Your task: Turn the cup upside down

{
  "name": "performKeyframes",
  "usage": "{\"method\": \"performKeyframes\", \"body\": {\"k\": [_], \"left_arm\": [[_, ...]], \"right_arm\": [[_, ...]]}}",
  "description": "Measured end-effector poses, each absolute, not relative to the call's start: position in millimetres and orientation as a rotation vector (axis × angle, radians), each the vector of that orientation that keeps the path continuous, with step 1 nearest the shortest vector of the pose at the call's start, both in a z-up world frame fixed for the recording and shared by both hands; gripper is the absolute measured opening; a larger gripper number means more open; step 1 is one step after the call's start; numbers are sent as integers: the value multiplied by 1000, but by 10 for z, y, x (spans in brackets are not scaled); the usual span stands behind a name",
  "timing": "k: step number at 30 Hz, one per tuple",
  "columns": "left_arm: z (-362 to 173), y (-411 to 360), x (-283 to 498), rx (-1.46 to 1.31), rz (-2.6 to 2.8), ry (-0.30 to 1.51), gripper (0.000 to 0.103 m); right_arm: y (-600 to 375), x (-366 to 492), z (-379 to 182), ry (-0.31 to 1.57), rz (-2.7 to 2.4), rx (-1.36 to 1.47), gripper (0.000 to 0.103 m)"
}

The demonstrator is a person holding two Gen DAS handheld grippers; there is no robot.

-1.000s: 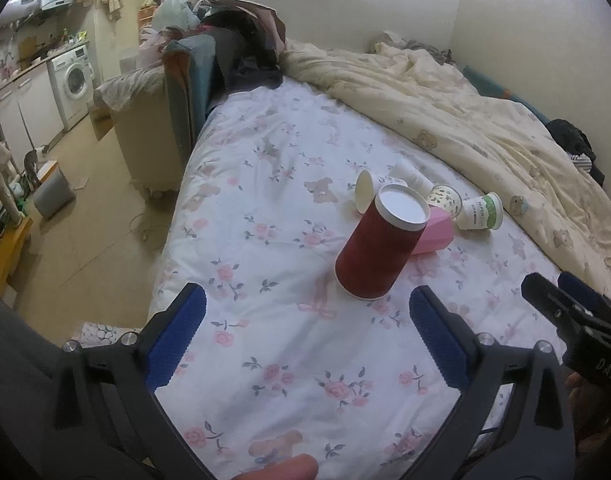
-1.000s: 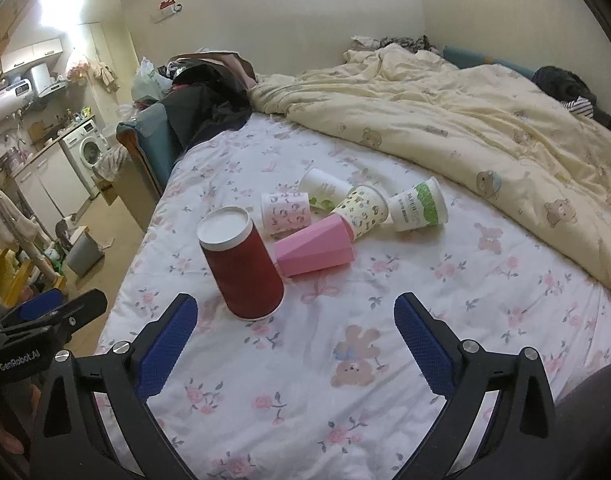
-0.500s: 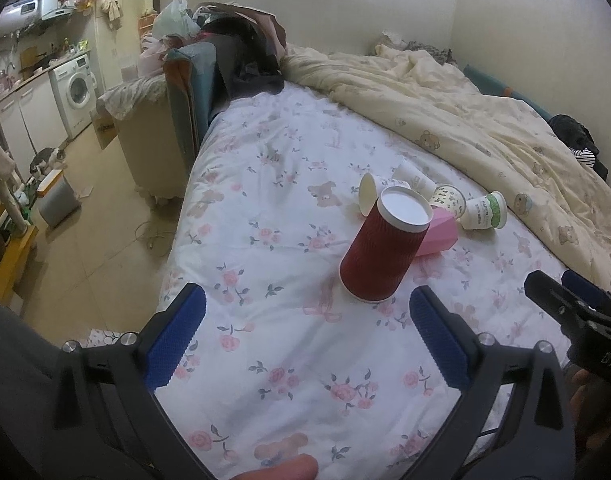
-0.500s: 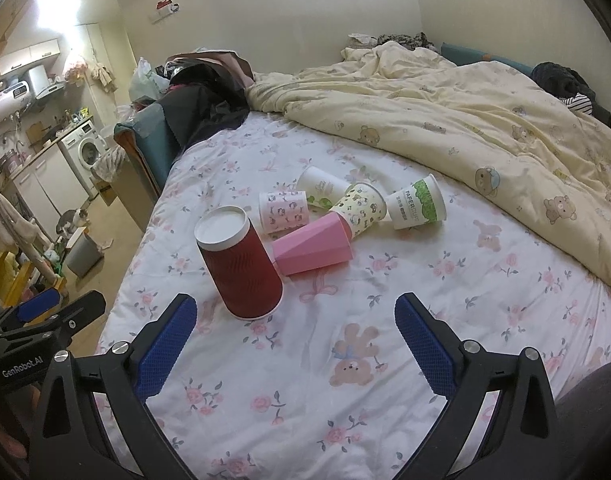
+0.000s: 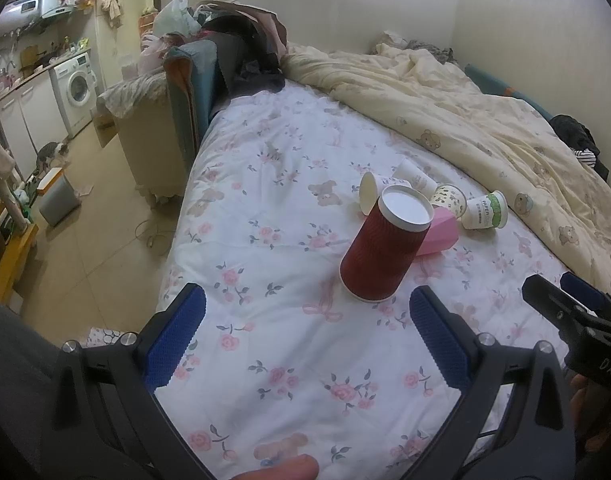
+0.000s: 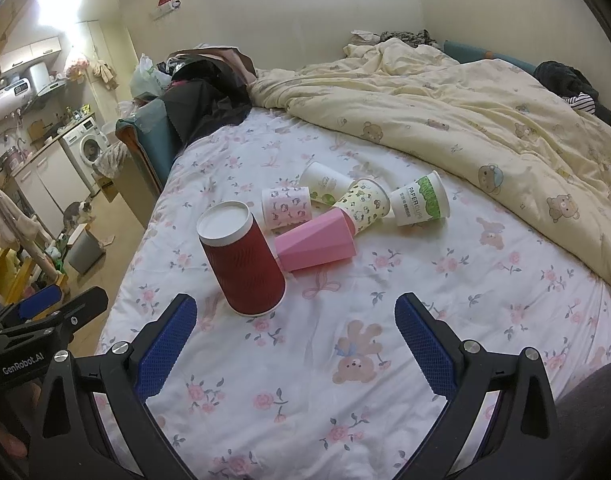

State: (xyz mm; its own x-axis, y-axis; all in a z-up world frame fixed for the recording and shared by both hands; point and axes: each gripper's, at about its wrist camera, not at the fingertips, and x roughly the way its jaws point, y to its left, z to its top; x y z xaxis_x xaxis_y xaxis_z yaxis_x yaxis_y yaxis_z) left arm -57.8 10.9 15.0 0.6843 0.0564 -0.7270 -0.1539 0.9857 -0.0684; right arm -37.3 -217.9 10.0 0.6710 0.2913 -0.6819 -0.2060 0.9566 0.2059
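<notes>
A dark red ribbed paper cup (image 5: 381,248) stands upside down on the flowered bedsheet, its white base up; it also shows in the right wrist view (image 6: 243,258). Behind it several cups lie on their sides: a pink one (image 6: 315,244), a pink-print one (image 6: 287,206), a yellow-green patterned one (image 6: 363,204), a green "paper cups" one (image 6: 419,200) and a white one (image 6: 325,182). My left gripper (image 5: 305,336) is open and empty, just short of the red cup. My right gripper (image 6: 295,344) is open and empty, near the red cup's right.
A cream bear-print duvet (image 6: 465,112) is heaped along the right and far side of the bed. The bed's left edge (image 5: 177,220) drops to a tiled floor. Dark clothes and a blue chair back (image 5: 193,80) stand at the bed's far left corner.
Both grippers have drifted back slightly; the view shifted a little. The red cup stands as before and no cup moved.
</notes>
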Motion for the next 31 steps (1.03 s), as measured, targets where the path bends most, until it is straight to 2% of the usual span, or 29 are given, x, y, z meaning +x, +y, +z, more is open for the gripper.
{"method": "performKeyframes", "body": {"k": [31], "left_arm": [[88,101,-580,-137,104,825,101]], "right_arm": [[-2155,-380,99,792,284,112,102]]}}
